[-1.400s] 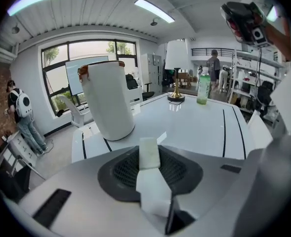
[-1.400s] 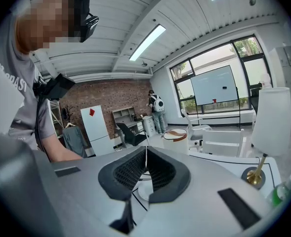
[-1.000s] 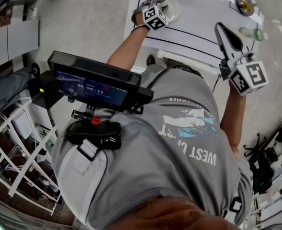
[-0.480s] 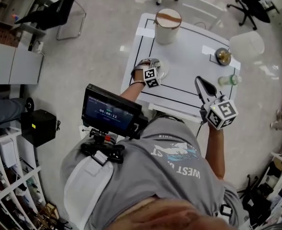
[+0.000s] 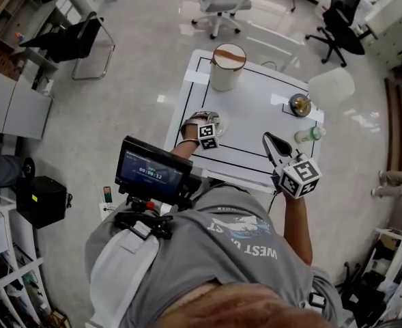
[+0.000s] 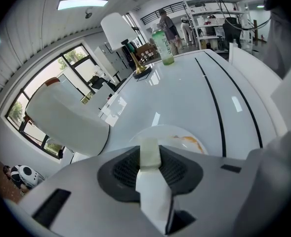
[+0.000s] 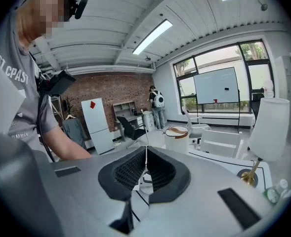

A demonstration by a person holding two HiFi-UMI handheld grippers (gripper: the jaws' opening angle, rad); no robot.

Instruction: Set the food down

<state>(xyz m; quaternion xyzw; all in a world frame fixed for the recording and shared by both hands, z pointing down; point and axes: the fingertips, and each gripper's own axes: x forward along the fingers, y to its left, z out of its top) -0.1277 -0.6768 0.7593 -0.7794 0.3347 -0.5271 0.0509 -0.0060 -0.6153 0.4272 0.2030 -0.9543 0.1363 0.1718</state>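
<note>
A pale flat piece of food (image 6: 149, 153) is pinched between the jaws of my left gripper (image 6: 150, 158), which is shut on it. Just beyond the jaws lies a white plate (image 6: 187, 136) with an orange smear. In the head view the left gripper (image 5: 211, 123) hovers over that plate (image 5: 223, 124) near the front left of the white table (image 5: 255, 94). My right gripper (image 5: 269, 140) hangs above the table's front edge, to the right of the plate. Its jaws (image 7: 146, 168) are shut with nothing between them.
A white round container with a brown lid (image 5: 226, 65) stands at the table's far left corner. At the right side are a lamp with a white shade (image 5: 330, 86) on a brass base (image 5: 299, 104) and a green bottle (image 5: 308, 134). Office chairs (image 5: 218, 2) stand beyond the table.
The head view has pulled back and now takes in the whole table. The left gripper stays over the plate. The right gripper stays near the front edge.
</note>
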